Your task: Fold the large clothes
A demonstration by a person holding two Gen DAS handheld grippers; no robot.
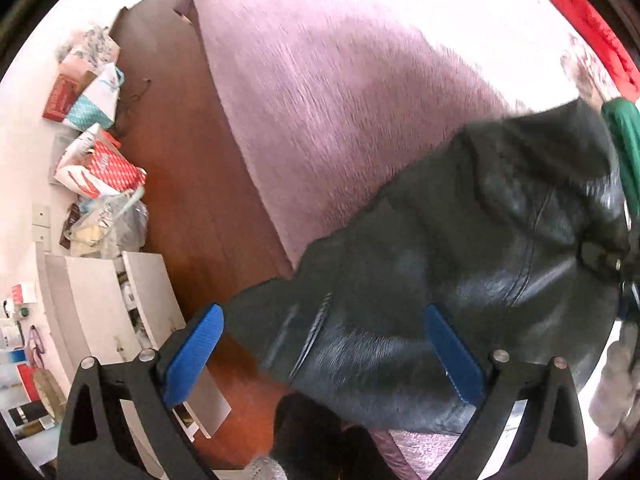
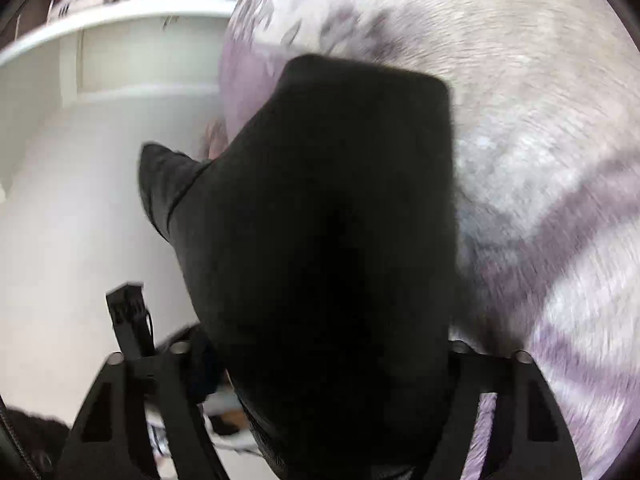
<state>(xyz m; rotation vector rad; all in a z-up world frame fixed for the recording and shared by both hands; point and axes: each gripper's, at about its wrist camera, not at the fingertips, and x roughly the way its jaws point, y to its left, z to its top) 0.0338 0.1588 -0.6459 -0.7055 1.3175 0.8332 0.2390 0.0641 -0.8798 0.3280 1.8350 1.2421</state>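
A black, shiny leather-like garment (image 1: 480, 240) lies on the lilac bed cover (image 1: 340, 100), with one end hanging over the bed's near edge. My left gripper (image 1: 324, 354) points straight down over that end, open, its blue pads (image 1: 196, 356) wide apart and the cloth below them. In the right wrist view the same black garment (image 2: 320, 220) fills the gap between the jaws of my right gripper (image 2: 320, 360) and reaches forward over the bed cover (image 2: 540, 140). Cloth hides that gripper's pads, so its grip does not show.
Wooden floor (image 1: 180, 180) runs along the bed's left side. Gift bags and plastic bags (image 1: 100, 168) are piled against the wall, beside a white cabinet (image 1: 92, 304). A green sleeve (image 1: 624, 140) and red cloth (image 1: 588, 28) are at the right. White wall panelling (image 2: 80, 200) stands left of the bed.
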